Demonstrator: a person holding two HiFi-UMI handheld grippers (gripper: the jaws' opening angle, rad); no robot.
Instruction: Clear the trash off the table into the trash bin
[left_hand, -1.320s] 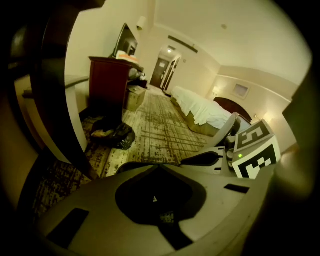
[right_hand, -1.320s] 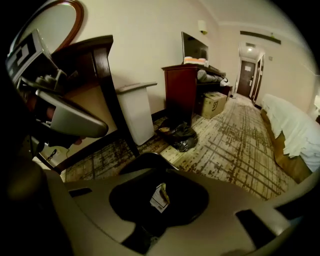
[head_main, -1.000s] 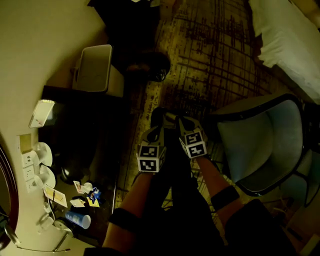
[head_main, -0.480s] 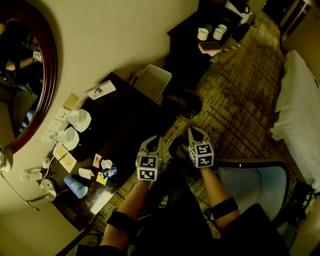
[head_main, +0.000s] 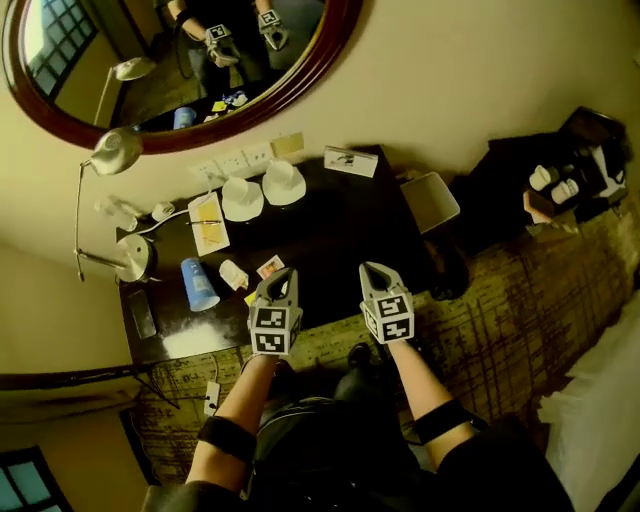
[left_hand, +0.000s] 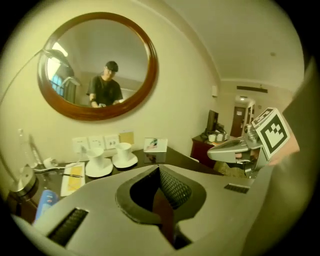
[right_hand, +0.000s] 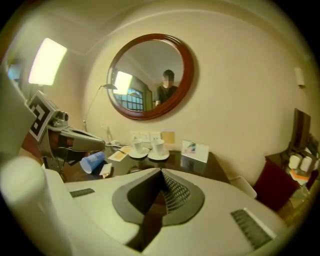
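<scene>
Lifted to the table (head_main: 340, 240), left hand-held gripper (head_main: 281, 273) and right hand-held gripper (head_main: 369, 268) — both pressed together, empty, blue cup (head_main: 199, 285) toppled

The middle and right of the dark tabletop (head_main: 340, 235) lie bare and open from the near edge. Two cups on saucers (head_main: 243, 197) and a card stand (head_main: 350, 161) line the wall. A blue cup (head_main: 198, 284), small wrappers (head_main: 236, 274) and a desk lamp (head_main: 130, 258) crowd the left end. The trash bin (head_main: 430, 200) stands just beside the right end, top uncovered.
</scene>
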